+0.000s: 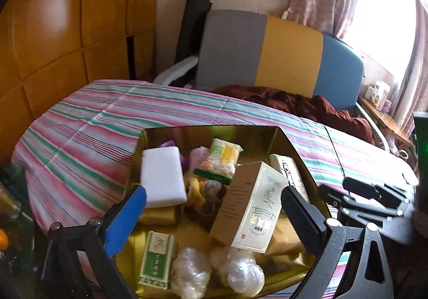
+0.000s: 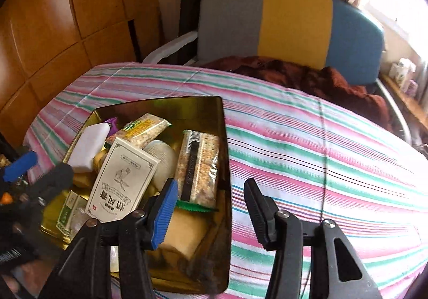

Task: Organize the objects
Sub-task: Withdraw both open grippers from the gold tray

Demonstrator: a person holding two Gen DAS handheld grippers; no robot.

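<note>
Striped pink, green and white cloth (image 2: pixel 307 143) is covering the table, with an orange wooden panelled wall (image 1: pixel 53 31) rising behind it on the left and a chair with a grey, yellow and blue backrest (image 2: pixel 289 23) standing at the far edge, a dark red-brown blanket (image 2: pixel 307 76) lying bunched on its seat. A shiny gold rectangular tin (image 2: pixel 226 178) is sitting on the cloth, crowded with things: a white foam block (image 1: pixel 163 176) is leaning at its left, a cream carton printed with a bird drawing (image 1: pixel 254 208) is lying tilted across the middle, a clear packet of puffed snack with a green and yellow label (image 1: pixel 222 162) is lying behind it, and a long clear packet of grain bars (image 2: pixel 200 167) is lying along the right wall. A small green and white box (image 1: pixel 156 258) and crumpled clear plastic wads (image 1: pixel 214 269) are filling the near end.

The left gripper (image 1: pixel 214 208) is hovering over the tin with its fingers spread wide and nothing between them, the carton lying between and below them. The right gripper (image 2: pixel 211 208) is also standing released and empty, its blue-padded finger (image 2: pixel 164 214) over the tin's contents and its black finger beyond the tin's right wall over the cloth.
</note>
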